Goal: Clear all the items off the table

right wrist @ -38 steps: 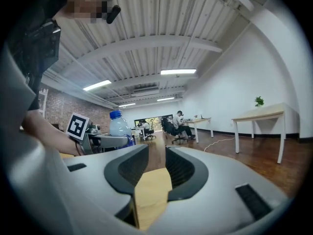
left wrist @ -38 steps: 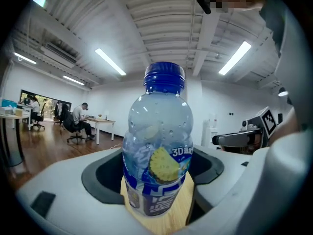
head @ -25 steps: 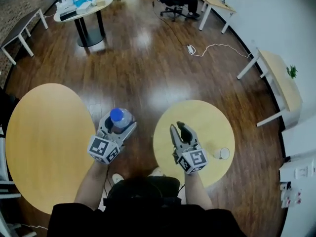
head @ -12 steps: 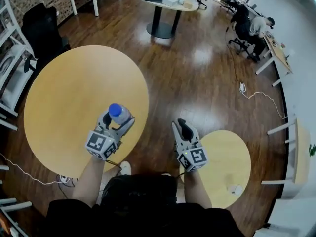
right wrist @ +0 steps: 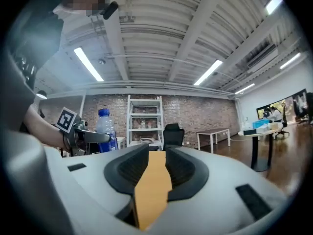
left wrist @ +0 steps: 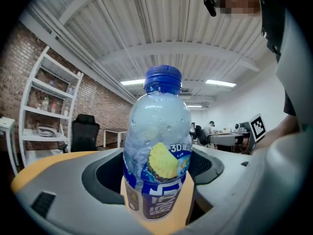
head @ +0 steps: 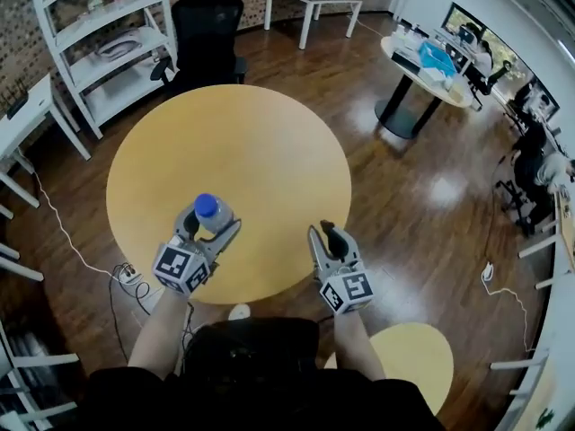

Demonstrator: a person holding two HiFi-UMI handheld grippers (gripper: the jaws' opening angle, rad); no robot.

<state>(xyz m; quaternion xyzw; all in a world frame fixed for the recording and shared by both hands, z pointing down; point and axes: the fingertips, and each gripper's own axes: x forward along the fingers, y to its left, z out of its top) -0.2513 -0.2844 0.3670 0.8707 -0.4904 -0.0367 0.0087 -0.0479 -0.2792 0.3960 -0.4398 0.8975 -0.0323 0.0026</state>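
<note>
A clear plastic bottle [head: 214, 214] with a blue cap and a blue pineapple label stands upright between the jaws of my left gripper [head: 212, 220], which is shut on its lower body. In the left gripper view the bottle [left wrist: 157, 141] fills the middle. Bottle and gripper hang over the near part of a large round yellow table [head: 252, 142]. My right gripper [head: 322, 233] hovers over the table's near edge, its jaws a narrow gap apart with nothing between them [right wrist: 152, 173]. The right gripper view shows the bottle [right wrist: 104, 130] off to the left.
A white shelf unit [head: 103, 48] and a black office chair [head: 207, 25] stand beyond the table. A small round yellow table [head: 409, 357] is behind me at the lower right. A cable and power strip [head: 126, 275] lie on the floor at the left. Another round table [head: 429, 65] is far right.
The view has swung round: the large round table has come from the left to lie under both grippers, and the small table has dropped to the lower right. Both grips are unchanged.
</note>
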